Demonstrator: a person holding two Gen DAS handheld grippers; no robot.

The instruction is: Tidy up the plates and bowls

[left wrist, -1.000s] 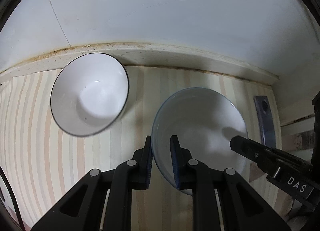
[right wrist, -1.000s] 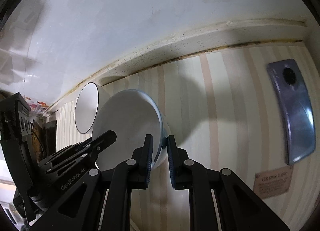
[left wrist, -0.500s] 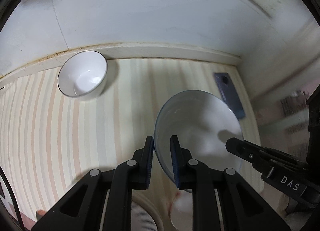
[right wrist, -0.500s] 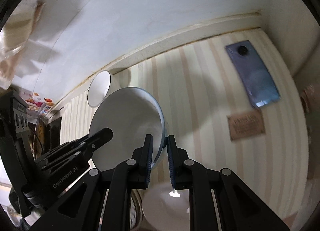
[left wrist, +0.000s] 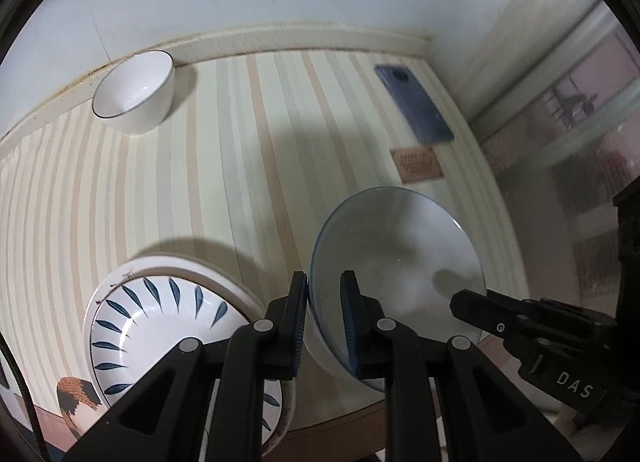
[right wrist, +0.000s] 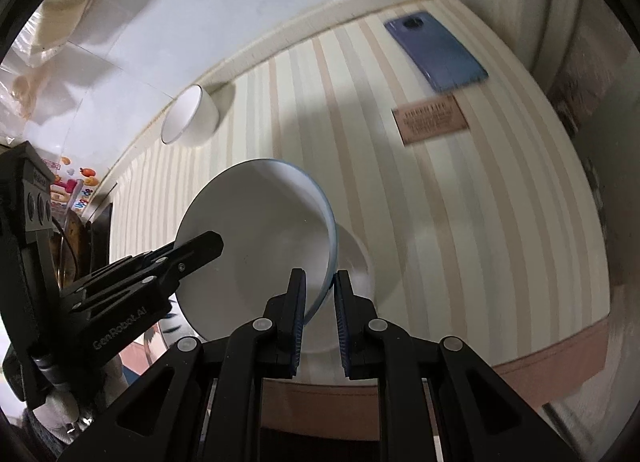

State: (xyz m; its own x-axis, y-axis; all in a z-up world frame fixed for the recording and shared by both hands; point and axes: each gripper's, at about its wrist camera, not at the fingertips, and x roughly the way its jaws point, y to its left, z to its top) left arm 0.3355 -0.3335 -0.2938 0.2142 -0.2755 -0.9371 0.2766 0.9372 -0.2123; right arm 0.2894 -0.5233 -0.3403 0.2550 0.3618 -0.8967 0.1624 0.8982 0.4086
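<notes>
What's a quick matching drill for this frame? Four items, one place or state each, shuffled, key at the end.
Items:
1. blue-rimmed bowl
2. small white bowl
3. leaf-pattern plate
4. phone

Places or states:
A. lying flat near the table's far right corner
B. clamped by its rim between both grippers
C. against the back wall, nothing holding it
D. at the table's near edge, left of the held bowl

The left gripper and right gripper hold opposite sides of one rim.

Pairs: 1-B, 2-C, 3-D, 4-A

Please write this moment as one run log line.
left gripper: shut on blue-rimmed bowl | right gripper: shut on same bowl | held above table
</notes>
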